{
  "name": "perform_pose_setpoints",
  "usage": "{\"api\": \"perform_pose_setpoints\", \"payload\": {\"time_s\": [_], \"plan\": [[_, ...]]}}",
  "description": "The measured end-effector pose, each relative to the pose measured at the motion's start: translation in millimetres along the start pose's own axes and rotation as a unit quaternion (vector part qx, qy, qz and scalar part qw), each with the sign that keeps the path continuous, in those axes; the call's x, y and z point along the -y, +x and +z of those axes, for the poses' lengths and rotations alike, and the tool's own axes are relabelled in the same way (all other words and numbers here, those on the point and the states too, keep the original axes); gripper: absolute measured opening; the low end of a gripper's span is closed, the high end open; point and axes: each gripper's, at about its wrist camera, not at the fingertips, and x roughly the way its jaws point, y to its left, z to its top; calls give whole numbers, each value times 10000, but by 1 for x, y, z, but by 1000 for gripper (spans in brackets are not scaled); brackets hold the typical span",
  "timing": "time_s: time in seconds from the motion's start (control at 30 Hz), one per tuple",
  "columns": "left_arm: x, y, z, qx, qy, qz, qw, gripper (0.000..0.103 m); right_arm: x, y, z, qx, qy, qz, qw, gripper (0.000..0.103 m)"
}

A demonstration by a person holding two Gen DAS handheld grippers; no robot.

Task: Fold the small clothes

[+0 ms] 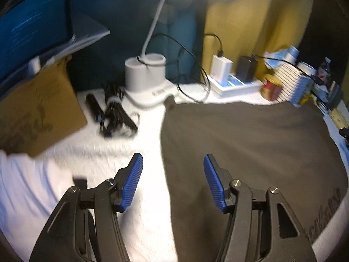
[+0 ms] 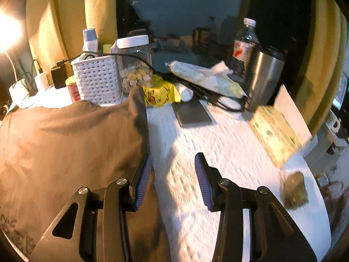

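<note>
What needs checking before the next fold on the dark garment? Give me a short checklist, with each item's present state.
1. Left gripper free: ok. Its jaws stand apart with nothing between them.
2. Right gripper free: ok. Jaws apart, only white table cover showing between them.
3. Dark garment lying spread: ok in the left wrist view, mostly flat, its left edge under the left gripper.
4. Garment's far right corner: not ok. It rises against the white basket and the clear jar.
5. Room beside the garment: not ok. A cable bundle and cardboard box lie close on the left.
6. Whole garment outline: cannot tell, both views cut it off.
</note>
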Motion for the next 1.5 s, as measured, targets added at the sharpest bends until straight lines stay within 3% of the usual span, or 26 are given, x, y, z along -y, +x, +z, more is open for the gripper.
{"api": "perform_pose_setpoints", "payload": {"time_s": [0.3, 0.67, 0.73, 1.0, 1.07, 1.1, 1.13, 1.17, 1.2, 1.23, 1.5], "plan": [[6, -28, -53, -154, -132, -188, 9996, 58, 12, -30, -43, -157, 276, 12, 9995, 44], [20, -70, -99, -87, 10, -426, 9991, 58, 10, -59, -93, -468, 613, 437, 9961, 44], [21, -76, -110, -52, 32, -433, 9990, 58, 9, -65, -102, -536, 660, 457, 9953, 51], [30, -69, -134, -335, 117, -474, 9982, 58, -6, -76, -125, -526, 618, 372, 9960, 51], [31, -69, -136, -304, 138, -469, 9983, 58, -12, -79, -128, -449, 496, 348, 9972, 42], [31, -69, -136, -302, 138, -475, 9983, 58, -14, -80, -128, -423, 475, 410, 9971, 30], [31, -68, -136, -301, 132, -501, 9982, 57, -15, -81, -129, -401, 490, 538, 9965, 18], [31, -68, -136, -293, 135, -538, 9980, 50, -17, -80, -129, -392, 450, 639, 9962, 13], [31, -70, -137, -284, 152, -605, 9976, 37, -19, -81, -129, -379, 411, 658, 9963, 10], [32, -70, -137, -330, 166, -836, 9958, 13, -21, -81, -129, -367, 356, 637, 9967, 9], [43, -90, -145, -326, 339, -677, 9966, 8, -13, -99, -129, -221, 317, 527, 9979, 8]]}}
